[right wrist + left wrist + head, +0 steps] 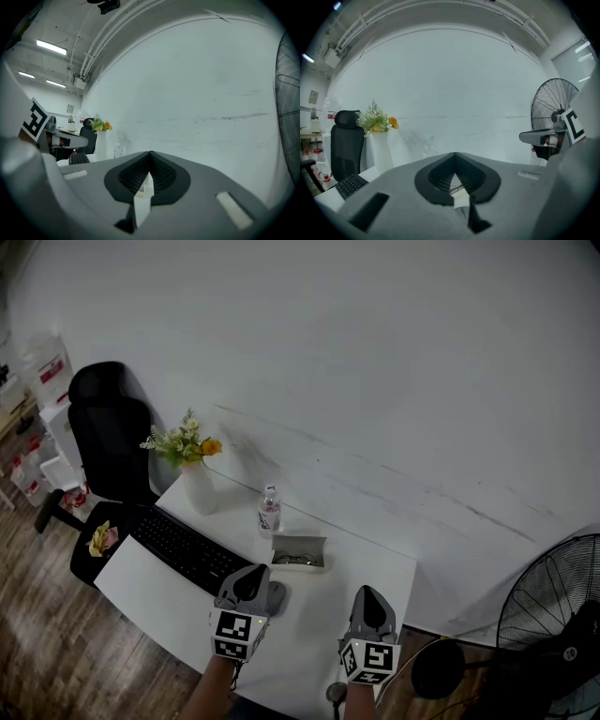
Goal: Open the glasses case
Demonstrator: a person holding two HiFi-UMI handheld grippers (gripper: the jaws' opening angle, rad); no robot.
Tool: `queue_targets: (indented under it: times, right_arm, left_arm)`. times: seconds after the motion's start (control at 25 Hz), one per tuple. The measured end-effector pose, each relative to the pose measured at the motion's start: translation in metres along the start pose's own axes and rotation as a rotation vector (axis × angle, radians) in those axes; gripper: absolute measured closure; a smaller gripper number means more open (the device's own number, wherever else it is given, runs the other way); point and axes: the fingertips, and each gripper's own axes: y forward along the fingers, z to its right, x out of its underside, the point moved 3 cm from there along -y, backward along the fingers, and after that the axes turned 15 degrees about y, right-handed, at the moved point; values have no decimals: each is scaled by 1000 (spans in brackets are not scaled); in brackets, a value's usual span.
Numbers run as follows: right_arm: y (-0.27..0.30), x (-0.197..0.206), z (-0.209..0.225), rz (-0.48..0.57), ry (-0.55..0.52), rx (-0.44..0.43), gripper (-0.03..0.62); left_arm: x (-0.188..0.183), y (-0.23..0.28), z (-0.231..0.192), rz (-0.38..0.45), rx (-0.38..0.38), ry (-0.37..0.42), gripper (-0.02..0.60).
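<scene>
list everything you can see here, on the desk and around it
desk: 1, white, centre, against the white wall
keyboard: 1, black, left part of desk
vase of flowers: 1, white vase with green, white and orange flowers, desk's back left corner
water bottle: 1, clear, right of vase
glasses case: 1, grey, just in front of bottle
small yellow-pink object: 1, left of keyboard, too small to identify
office chair: 1, black, left of desk
fan: 1, black, right of desk
left gripper: 1, grey, near keyboard, jaws together, empty
right gripper: 1, grey, desk's near right, jaws together, empty
</scene>
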Motion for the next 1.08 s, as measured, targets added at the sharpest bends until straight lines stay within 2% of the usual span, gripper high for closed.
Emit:
queue_targets:
  times: [1.08]
  right_arm:
    - [-15, 3, -6, -26, -4, -18, 586]
  left_arm:
    - [-5, -10, 11, 2, 10, 0, 574]
